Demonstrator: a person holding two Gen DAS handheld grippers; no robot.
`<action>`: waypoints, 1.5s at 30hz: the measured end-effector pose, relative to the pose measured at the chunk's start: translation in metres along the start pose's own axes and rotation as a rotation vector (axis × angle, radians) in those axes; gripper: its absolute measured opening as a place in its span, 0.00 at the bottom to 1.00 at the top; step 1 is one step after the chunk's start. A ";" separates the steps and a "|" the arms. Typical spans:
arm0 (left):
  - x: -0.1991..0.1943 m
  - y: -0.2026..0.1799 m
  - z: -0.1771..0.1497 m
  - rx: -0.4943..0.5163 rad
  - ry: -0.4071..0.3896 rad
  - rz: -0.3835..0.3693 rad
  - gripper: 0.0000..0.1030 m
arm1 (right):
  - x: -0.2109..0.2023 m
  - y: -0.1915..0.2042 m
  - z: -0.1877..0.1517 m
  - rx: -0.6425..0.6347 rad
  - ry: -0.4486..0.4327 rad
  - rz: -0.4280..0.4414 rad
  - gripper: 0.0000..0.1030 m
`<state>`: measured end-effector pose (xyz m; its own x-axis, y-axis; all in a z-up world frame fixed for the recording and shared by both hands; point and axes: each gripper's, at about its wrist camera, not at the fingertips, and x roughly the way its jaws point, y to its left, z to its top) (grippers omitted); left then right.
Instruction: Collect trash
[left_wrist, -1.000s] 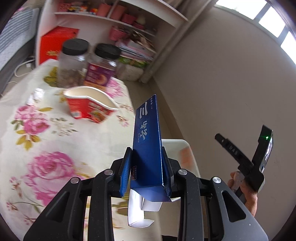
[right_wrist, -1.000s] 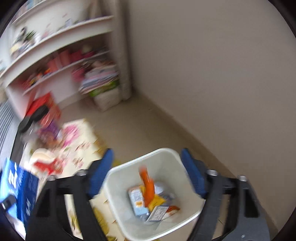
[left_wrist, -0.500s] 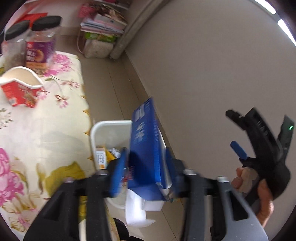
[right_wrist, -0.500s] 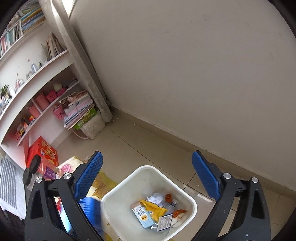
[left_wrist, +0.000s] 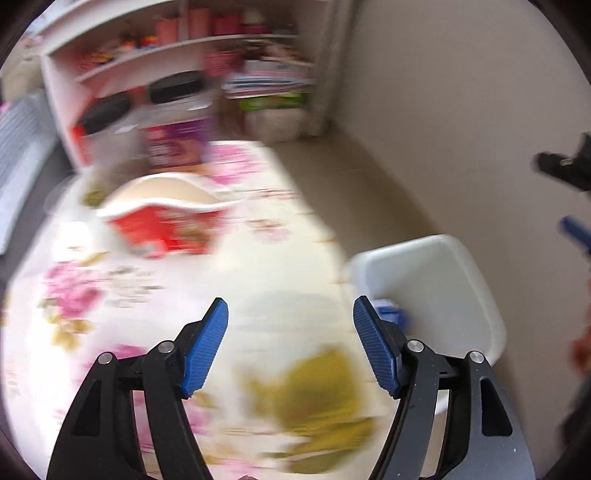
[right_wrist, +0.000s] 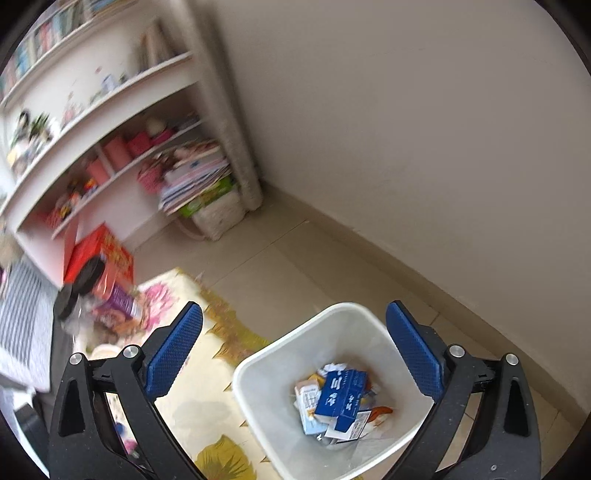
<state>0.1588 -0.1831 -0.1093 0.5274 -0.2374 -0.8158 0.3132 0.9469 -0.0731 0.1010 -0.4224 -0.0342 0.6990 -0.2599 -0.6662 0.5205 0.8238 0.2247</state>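
The blue carton lies on top of other wrappers inside the white bin on the floor; a corner of the blue carton shows in the left wrist view inside the white bin. My left gripper hangs over the floral tablecloth, its jaws opening with nothing between them. A red and white noodle cup stands on the cloth beyond it. My right gripper is above the bin, its jaws opening wide and empty.
Two black-lidded jars stand at the table's far end, with a red box behind them. White shelves with books and pink baskets fill the corner. The beige wall runs close beside the bin.
The left gripper let go of the blue carton, which now lies in the bin. The left view swung back over the table. The right jaws spread a little wider.
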 end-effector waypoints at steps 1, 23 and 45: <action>0.004 0.023 -0.002 -0.015 0.010 0.050 0.67 | 0.002 0.009 -0.003 -0.021 0.006 0.005 0.93; 0.114 0.285 0.050 -0.068 0.086 0.397 0.67 | 0.043 0.174 -0.077 -0.661 0.036 0.083 0.93; 0.005 0.280 -0.003 -0.093 0.028 0.288 0.39 | 0.133 0.282 -0.106 -1.013 0.191 0.319 0.71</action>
<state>0.2470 0.0817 -0.1349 0.5618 0.0486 -0.8258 0.0796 0.9905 0.1124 0.2889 -0.1712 -0.1342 0.5970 0.0513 -0.8006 -0.3814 0.8961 -0.2270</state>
